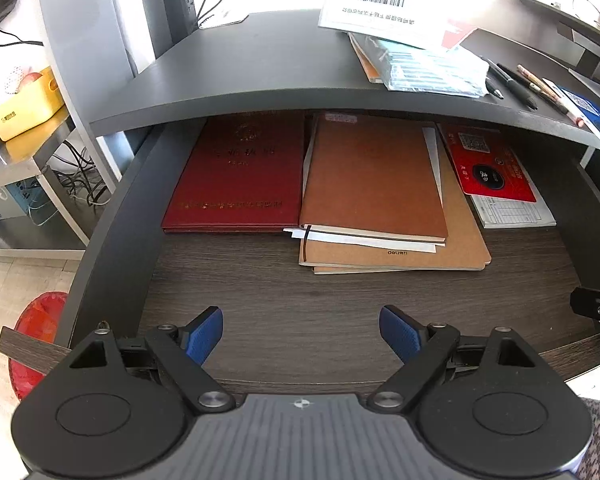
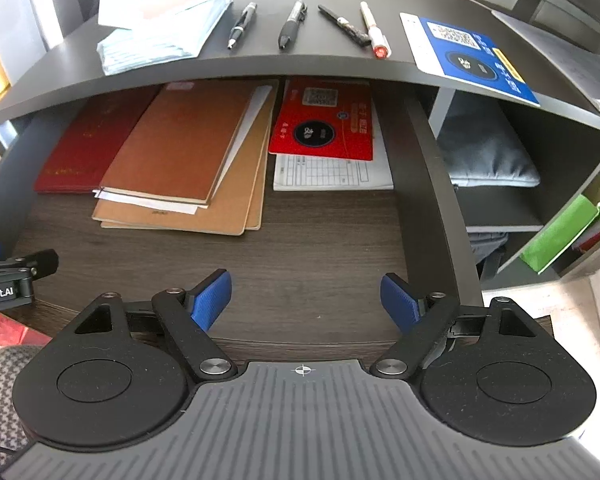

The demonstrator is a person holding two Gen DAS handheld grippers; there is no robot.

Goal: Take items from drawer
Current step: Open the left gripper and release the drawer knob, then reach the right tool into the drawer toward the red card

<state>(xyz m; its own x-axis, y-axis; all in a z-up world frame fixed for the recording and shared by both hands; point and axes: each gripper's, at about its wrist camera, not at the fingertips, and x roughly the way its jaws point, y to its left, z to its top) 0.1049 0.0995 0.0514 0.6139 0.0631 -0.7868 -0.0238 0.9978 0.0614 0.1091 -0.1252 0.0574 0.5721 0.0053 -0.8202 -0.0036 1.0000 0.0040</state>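
Note:
The drawer is pulled out under the dark desk. In it lie a dark red booklet at the left, a brown notebook on tan folders in the middle, and a red card on a white form at the right. My left gripper is open and empty over the drawer's front. My right gripper is open and empty over the drawer's front right.
On the desk top lie papers and a blue packet, several pens and a blue card. Shelves with a grey pouch stand at the right. A red bin stands on the floor at the left.

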